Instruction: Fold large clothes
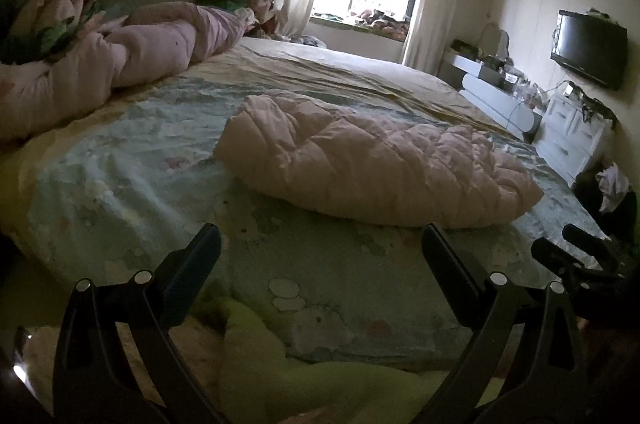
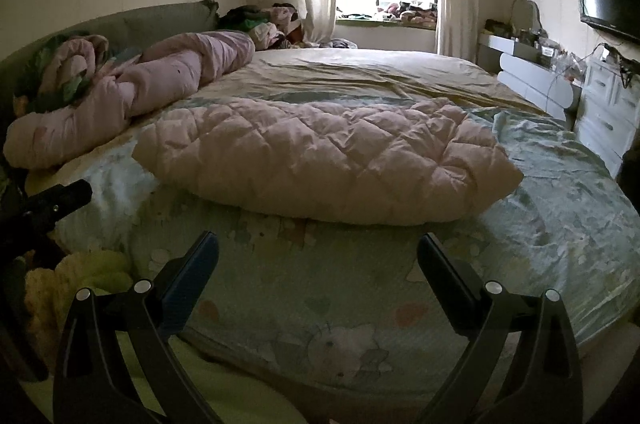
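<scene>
Right wrist view shows the quilted garment (image 2: pixel 320 160) folded into a pad on the bed (image 2: pixel 560 192), just beyond both grippers. Left gripper (image 1: pixel 320 244) and right gripper (image 2: pixel 318 250) stand wide open, holding nothing. Judged step: between folds; next move calls for gripping the garment's near edge.

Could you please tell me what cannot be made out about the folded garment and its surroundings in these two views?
- Pink quilted garment: its type, sleeves and underside are hidden by its own folds, in both views.
- Items on the dresser: too small and blurred to identify.
- Pile on the window sill: washed out by backlight.
- Both grippers' handles: cut off by the bottom edge.
</scene>
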Motion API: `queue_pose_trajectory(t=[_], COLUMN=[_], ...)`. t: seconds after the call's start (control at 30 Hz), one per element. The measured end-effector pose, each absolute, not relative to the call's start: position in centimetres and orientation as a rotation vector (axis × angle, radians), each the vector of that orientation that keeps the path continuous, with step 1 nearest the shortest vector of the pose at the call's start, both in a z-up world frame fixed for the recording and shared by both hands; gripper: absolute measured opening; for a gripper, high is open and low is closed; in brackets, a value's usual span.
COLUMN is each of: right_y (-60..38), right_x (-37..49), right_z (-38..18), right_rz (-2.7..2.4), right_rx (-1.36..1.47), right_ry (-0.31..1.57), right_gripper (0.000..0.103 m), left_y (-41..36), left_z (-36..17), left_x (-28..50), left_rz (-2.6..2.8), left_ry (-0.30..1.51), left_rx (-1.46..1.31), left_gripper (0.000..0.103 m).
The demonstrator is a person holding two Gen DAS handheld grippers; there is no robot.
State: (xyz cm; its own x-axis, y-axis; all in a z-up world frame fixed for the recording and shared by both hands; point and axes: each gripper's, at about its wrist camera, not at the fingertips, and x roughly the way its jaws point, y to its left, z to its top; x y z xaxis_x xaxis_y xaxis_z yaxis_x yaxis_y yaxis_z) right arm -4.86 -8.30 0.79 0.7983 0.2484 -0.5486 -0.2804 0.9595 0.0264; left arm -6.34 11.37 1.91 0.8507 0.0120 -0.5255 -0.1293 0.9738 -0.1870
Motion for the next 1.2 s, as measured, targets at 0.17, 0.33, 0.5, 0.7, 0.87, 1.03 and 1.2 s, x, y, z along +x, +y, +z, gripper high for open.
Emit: queue_pose_trajectory(t=[0.17, 0.33, 0.5, 0.7, 0.87, 1.03, 1.2], right_y=[-8.18, -8.14, -8.14, -8.16, -8.18, -8.31, -8.29], right_x=[-4.86, -4.82, -4.96, -4.99, -4.98, -5.12, -4.99], right_z=[0.7, 0.66, 0.72, 0.7, 0.67, 0.7, 0.61], right_rz=[0.282, 0.284, 0.284, 0.285, 0.287, 0.29, 0.29], right_rx=[-0.061, -0.061, -0.065, -0.065, -0.068, -0.067, -0.063], right_ry=[0.584, 0.586, 0.58, 0.582, 0.584, 0.584, 0.589], right_gripper=[0.099, 0.099, 0.099, 0.099, 0.099, 0.099, 0.099], left_y=[11.4, 11.23, 11.27, 11.25, 11.21, 11.33, 11.36], left_z=[1.82, 1.84, 1.77, 1.64, 1.57, 1.61, 1.63], left_x=[-6.41, -6.4, -6.39, -6.54, -6.71, -6.71, -6.77], left_rz=[0.088, 0.092, 0.093, 0.1, 0.108, 0.112, 0.113], left_ry=[0.553, 0.553, 0.552, 0.554, 0.559, 0.562, 0.56], left_rx=[-0.216, -0.216, -0.221, -0.218, -0.219, -0.222, -0.223], left_gripper=[0.094, 0.094, 0.094, 0.094, 0.094, 0.094, 0.094])
